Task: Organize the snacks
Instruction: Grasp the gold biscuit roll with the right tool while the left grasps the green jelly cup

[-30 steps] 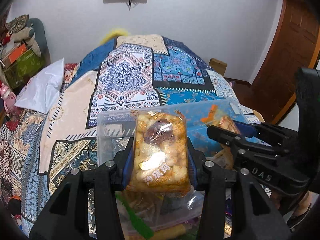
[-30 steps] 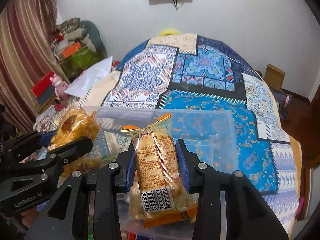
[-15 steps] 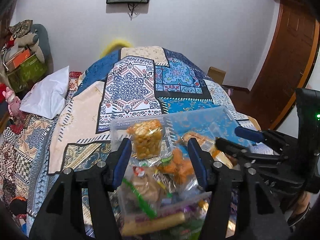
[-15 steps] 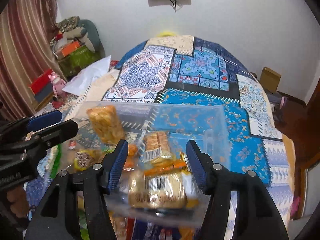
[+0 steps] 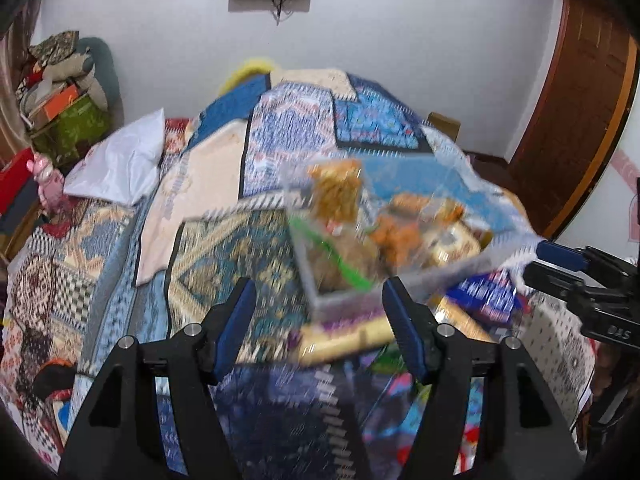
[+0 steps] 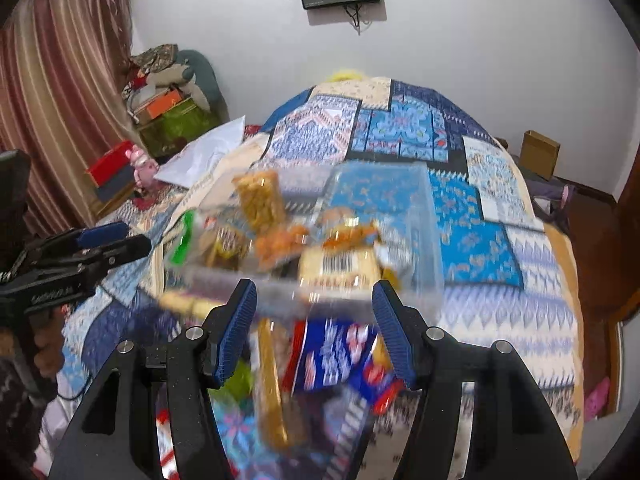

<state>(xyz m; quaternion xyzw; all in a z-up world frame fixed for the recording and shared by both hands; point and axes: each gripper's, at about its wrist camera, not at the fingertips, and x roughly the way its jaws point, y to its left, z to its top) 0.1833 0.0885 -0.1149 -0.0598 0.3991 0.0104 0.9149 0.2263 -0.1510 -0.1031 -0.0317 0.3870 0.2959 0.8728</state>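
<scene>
A clear plastic bin (image 6: 424, 240) rests on the patchwork bedspread (image 6: 500, 248), its long axis running from about 9 o'clock to 3 o'clock in the right wrist view and from 10 o'clock to 4 o'clock in the left wrist view (image 5: 452, 272). Inside it, a pack of golden puffed snack (image 6: 260, 200) stands nearly upright at the bin's 10 o'clock end, its long axis pointing toward 12 o'clock; the same pack appears in the left wrist view (image 5: 338, 196). A yellow packet with a barcode (image 6: 340, 266) lies flat against the near wall, barcode facing up, with orange-wrapped pieces (image 6: 280, 244) just beside it at 9 o'clock. Loose packets lie outside the bin toward 6 o'clock, among them a blue-and-white wrapper (image 6: 332, 356) and a long tan bar (image 6: 272, 380) whose axis runs 12 to 6 o'clock. The right gripper (image 6: 314, 322) stands with its jaws spread wide and holds nothing, its blue pads poised near the bin's near wall; motion blur hides whether they touch it. The left gripper (image 5: 318, 322) is likewise spread wide and empty, at the bin's 7 o'clock corner.
</scene>
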